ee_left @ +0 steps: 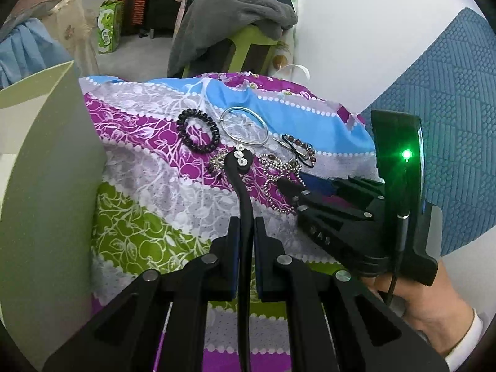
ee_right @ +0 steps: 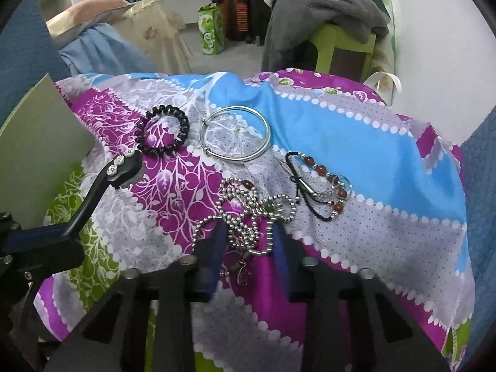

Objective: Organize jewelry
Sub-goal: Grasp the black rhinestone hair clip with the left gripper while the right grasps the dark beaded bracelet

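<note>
Left wrist view shows the left gripper (ee_left: 246,248) clamped tight on the shaft of a black hair clip (ee_left: 240,183), whose far end carries small white flower studs and hangs above the patterned cloth (ee_left: 148,204). Just past that tip lie the loose pieces: a black coil bracelet (ee_left: 198,131) to the left, a plain silver bangle (ee_left: 245,127) beside it, touching or nearly so, and a tangled silver bead chain (ee_left: 279,179) nearer the right. A corded bracelet with brown beads (ee_left: 299,148) sits beyond the chain. A pale green board (ee_left: 46,186) stands up at the left edge of the cloth.

From the right wrist view, the right gripper (ee_right: 248,257) has its two blue-padded fingers (ee_right: 214,263) spread apart, one on each side of the silver bead chain (ee_right: 248,214), low against the cloth (ee_right: 387,217); nothing is pinched between them. The bangle (ee_right: 235,133) and coil bracelet (ee_right: 162,130) lie further out, the brown-bead bracelet (ee_right: 319,183) off to the right of the chain. The hair clip (ee_right: 102,183) juts in from the left, held up clear of the cloth.
</note>
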Demonstrator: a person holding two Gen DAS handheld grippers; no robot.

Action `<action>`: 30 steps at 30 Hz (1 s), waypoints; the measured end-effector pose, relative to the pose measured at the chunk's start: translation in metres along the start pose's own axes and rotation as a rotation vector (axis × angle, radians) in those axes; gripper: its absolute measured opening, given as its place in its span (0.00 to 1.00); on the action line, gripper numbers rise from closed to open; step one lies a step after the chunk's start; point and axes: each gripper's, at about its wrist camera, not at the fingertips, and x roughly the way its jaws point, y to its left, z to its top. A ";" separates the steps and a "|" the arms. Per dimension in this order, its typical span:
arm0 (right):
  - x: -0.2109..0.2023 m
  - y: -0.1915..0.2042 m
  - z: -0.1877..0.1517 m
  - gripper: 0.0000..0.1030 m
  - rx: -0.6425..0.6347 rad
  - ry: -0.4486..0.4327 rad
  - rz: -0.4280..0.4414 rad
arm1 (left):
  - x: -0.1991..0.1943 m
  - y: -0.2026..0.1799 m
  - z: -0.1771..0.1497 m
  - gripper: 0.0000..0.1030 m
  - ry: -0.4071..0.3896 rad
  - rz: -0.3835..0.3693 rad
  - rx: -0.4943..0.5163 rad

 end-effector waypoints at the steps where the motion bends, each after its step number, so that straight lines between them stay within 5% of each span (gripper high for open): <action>1: -0.001 -0.001 -0.001 0.11 0.016 0.005 0.003 | -0.001 0.001 0.000 0.08 0.000 0.001 -0.001; 12: -0.049 -0.005 -0.010 0.04 0.152 -0.071 0.070 | -0.023 0.013 0.001 0.08 -0.012 -0.014 -0.001; 30: -0.129 0.030 -0.019 0.04 0.202 -0.150 0.051 | -0.075 -0.002 0.010 0.08 -0.034 -0.074 0.023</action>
